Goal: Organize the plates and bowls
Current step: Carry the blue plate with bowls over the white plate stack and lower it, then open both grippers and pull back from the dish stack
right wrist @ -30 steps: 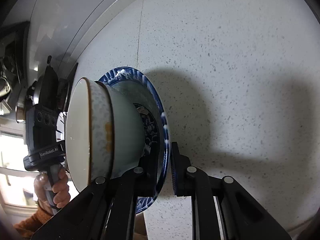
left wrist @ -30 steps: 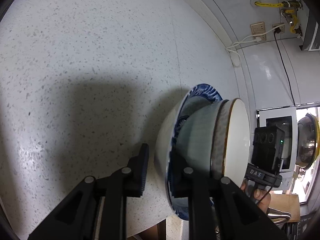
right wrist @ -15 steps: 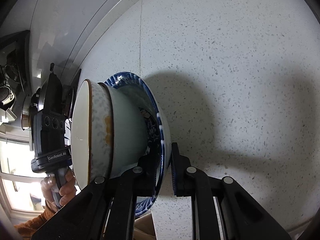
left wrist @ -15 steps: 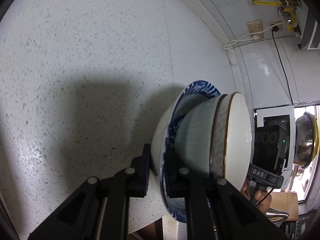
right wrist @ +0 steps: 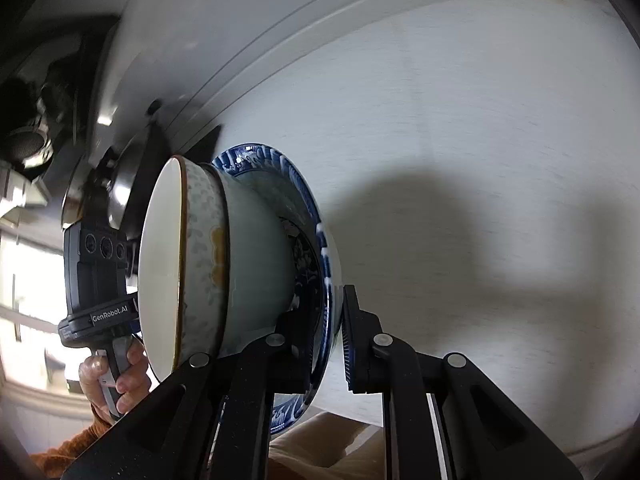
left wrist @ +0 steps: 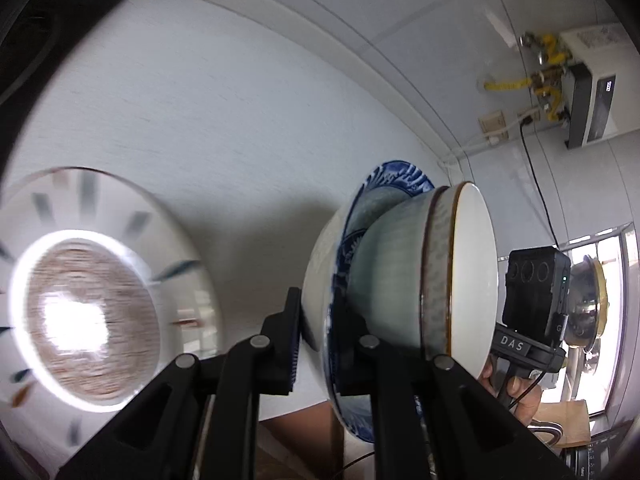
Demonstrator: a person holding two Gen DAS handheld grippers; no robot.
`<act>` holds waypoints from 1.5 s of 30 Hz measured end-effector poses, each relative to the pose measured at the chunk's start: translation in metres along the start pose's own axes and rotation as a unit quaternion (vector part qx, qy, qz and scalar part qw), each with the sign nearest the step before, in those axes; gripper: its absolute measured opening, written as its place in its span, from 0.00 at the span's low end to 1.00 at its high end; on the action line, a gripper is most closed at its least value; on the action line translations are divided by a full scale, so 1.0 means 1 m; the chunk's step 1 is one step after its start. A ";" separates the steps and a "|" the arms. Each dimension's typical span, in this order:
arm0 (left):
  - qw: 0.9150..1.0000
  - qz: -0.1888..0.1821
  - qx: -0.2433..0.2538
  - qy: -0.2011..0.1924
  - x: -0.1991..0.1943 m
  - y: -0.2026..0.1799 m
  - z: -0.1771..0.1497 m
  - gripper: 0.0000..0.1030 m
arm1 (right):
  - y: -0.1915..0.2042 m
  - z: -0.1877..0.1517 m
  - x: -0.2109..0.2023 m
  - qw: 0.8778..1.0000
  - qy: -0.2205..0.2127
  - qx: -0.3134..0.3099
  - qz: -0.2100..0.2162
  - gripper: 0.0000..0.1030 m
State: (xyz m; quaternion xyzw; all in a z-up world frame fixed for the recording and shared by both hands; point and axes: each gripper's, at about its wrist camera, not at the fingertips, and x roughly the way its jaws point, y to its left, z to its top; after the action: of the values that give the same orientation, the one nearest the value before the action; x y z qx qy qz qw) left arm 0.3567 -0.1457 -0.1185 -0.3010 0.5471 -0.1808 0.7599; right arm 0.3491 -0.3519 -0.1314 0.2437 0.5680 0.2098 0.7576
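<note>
Blue-and-white patterned porcelain bowl (left wrist: 320,276): centre of both wrist views, clear of the pale speckled stone countertop (left wrist: 200,112). Pale celadon ceramic bowl with brown rim and cream interior (left wrist: 460,272): nested inside the blue-and-white one.

Left gripper (left wrist: 314,344): lower centre of its frame, black jaws clamped on the outer bowl's rim.

Right gripper (right wrist: 328,344): lower centre of its frame, jaws likewise pinched on that bowl's opposite rim.

White round plate with dark radial dashes and brownish centre (left wrist: 88,312): left edge of left view, blurred, on the countertop.
</note>
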 end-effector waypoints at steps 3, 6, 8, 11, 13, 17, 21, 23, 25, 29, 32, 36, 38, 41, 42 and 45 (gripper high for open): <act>1.000 0.019 -0.008 -0.017 -0.048 0.036 0.007 0.10 | 0.045 0.001 0.028 0.999 0.014 -0.031 0.019 0.12; 0.999 0.040 -0.016 -0.024 -0.082 0.077 0.010 0.10 | 0.086 -0.002 0.061 0.998 0.031 -0.052 0.034 0.12; 0.998 0.048 -0.022 -0.022 -0.091 0.100 0.011 0.09 | 0.107 -0.008 0.085 0.996 0.045 -0.060 0.039 0.12; 0.998 0.048 -0.037 -0.009 -0.090 0.135 0.011 0.09 | 0.123 -0.015 0.121 0.996 0.063 -0.054 0.038 0.12; 0.998 0.049 -0.041 0.000 -0.085 0.153 0.012 0.09 | 0.123 -0.020 0.138 0.996 0.070 -0.042 0.037 0.12; 0.998 0.055 -0.037 0.013 -0.068 0.168 0.013 0.09 | 0.119 -0.030 0.164 0.997 0.079 -0.017 0.022 0.12; 0.998 0.057 -0.019 0.021 -0.061 0.174 0.011 0.09 | 0.112 -0.040 0.172 0.997 0.072 -0.002 0.008 0.12; 0.998 0.062 -0.009 0.019 -0.061 0.174 0.011 0.09 | 0.114 -0.041 0.171 0.998 0.064 0.000 0.005 0.13; 0.998 0.059 -0.007 0.019 -0.061 0.174 0.011 0.09 | 0.117 -0.042 0.172 0.998 0.061 -0.003 -0.007 0.13; 0.998 0.059 0.004 0.020 -0.063 0.175 0.010 0.09 | 0.120 -0.045 0.172 0.999 0.048 0.010 -0.017 0.13; 0.998 0.049 -0.006 0.025 -0.064 0.179 0.012 0.09 | 0.121 -0.046 0.168 0.999 0.040 0.020 -0.022 0.15; 0.998 0.052 0.003 0.032 -0.065 0.176 0.015 0.10 | 0.119 -0.041 0.144 0.999 0.009 0.041 -0.028 0.28; 0.998 0.056 0.013 0.036 -0.066 0.176 0.013 0.12 | 0.121 -0.038 0.126 0.998 -0.014 0.053 -0.028 0.51; 0.998 0.060 0.035 0.006 -0.079 0.170 0.016 0.13 | 0.131 -0.044 0.091 0.995 -0.066 0.036 -0.065 0.83; 0.997 0.059 0.040 -0.008 -0.087 0.167 0.019 0.13 | 0.133 -0.049 0.079 0.994 -0.081 0.035 -0.059 0.83; 0.996 0.054 0.056 -0.047 -0.111 0.158 0.022 0.23 | 0.138 -0.062 0.057 0.990 -0.117 0.026 -0.077 0.91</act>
State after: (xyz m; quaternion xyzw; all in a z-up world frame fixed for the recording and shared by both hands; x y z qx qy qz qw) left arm 0.3315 0.0461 -0.1373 -0.2366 0.5151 -0.1553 0.8090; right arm 0.2988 -0.2002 -0.1057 0.2418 0.4980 0.1061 0.8260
